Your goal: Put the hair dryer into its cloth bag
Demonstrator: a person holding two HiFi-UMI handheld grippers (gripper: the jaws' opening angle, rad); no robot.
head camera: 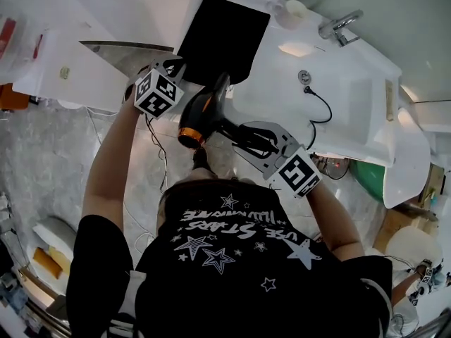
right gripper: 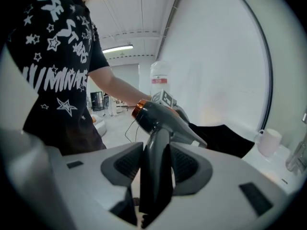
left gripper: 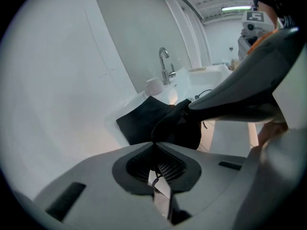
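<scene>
The hair dryer point(head camera: 208, 108), dark grey plastic with an orange ring at its rear, hangs in the air at the middle of the head view, just below the flat black cloth bag point(head camera: 222, 34). The bag lies on the white counter point(head camera: 352, 97) at the upper middle. There we see the right gripper point(head camera: 246, 136) clamped on the dryer's handle and the left gripper point(head camera: 175, 67) at the bag's near edge. A chrome faucet point(head camera: 340, 27) and a white cup point(head camera: 294, 9) stand at the upper right.

In the left gripper view, we find the left gripper point(left gripper: 154, 145) pressed together on a pinch of the cloth bag point(left gripper: 144, 121), with the hair dryer point(left gripper: 254, 75) looming at the right.

In the right gripper view, the right gripper point(right gripper: 156, 171) squeezes the handle of the hair dryer point(right gripper: 160, 121) between its pads. We see the cloth bag point(right gripper: 225, 138) beyond, at the right.
</scene>
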